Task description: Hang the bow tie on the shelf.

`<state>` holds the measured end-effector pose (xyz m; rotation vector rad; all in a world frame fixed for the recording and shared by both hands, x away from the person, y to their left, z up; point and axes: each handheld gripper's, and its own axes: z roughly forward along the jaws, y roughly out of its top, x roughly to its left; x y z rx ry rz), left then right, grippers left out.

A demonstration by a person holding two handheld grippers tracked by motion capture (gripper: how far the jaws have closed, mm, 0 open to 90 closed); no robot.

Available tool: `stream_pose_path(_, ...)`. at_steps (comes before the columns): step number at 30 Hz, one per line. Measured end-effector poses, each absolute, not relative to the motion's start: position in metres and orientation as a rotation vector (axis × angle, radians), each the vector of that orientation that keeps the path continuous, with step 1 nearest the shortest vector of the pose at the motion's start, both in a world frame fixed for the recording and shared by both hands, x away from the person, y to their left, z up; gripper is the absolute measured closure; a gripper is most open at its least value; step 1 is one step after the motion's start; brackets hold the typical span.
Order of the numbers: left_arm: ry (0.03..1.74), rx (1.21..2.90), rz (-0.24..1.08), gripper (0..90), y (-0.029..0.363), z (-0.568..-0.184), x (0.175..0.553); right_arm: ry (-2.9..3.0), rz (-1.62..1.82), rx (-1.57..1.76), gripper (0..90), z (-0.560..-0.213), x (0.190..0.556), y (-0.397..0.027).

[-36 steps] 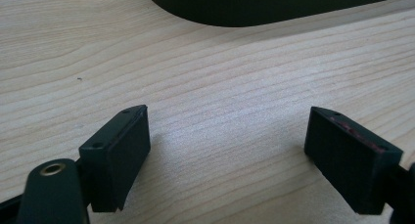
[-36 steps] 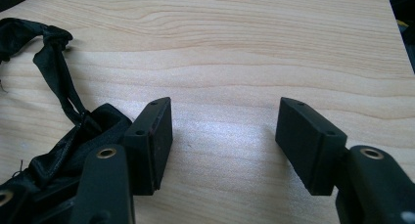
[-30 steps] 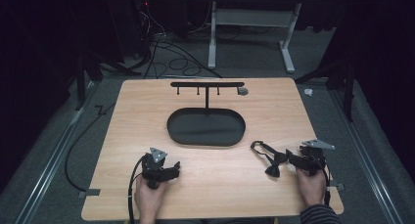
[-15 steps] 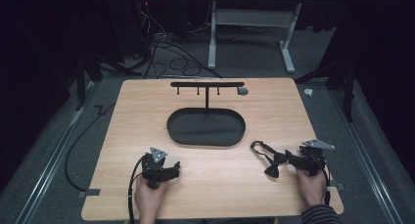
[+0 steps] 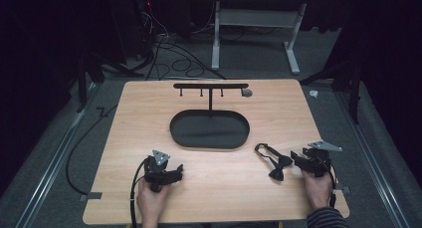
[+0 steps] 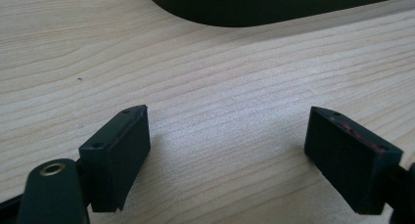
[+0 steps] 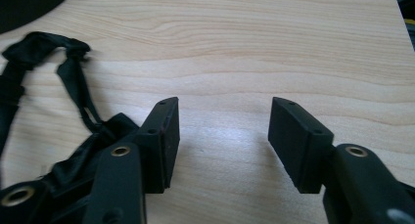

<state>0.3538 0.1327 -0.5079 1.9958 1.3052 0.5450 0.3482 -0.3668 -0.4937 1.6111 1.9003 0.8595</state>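
We see both tools, left tool [image 5: 174, 171] and right tool [image 5: 294, 160], gaping, empty, on the table [image 5: 219, 188]; black bow tie [image 5: 272, 162] beside the right.

Bright table [image 5: 149, 113], dark surroundings, soft shadows, close views slightly blurred

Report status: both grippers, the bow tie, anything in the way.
Left gripper open, empty, on bare table. Right gripper open, empty; black bow tie lies beside its jaw, not between. Black oval tray and hook rack beyond; nothing in the way.
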Motion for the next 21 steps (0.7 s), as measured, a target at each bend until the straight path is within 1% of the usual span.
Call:
stream_pose_path(9,1.305,1.996,0.545,17.4,0.133,-0.508,0.354,1.91,0.962,1.574,53.6,-0.476,0.343,-0.363)
stream_pose_path(21,1.305,1.998,0.544,17.4,0.133,-0.508,0.354,1.999,1.052,1.515,55.2,-0.469,0.348,-0.344)
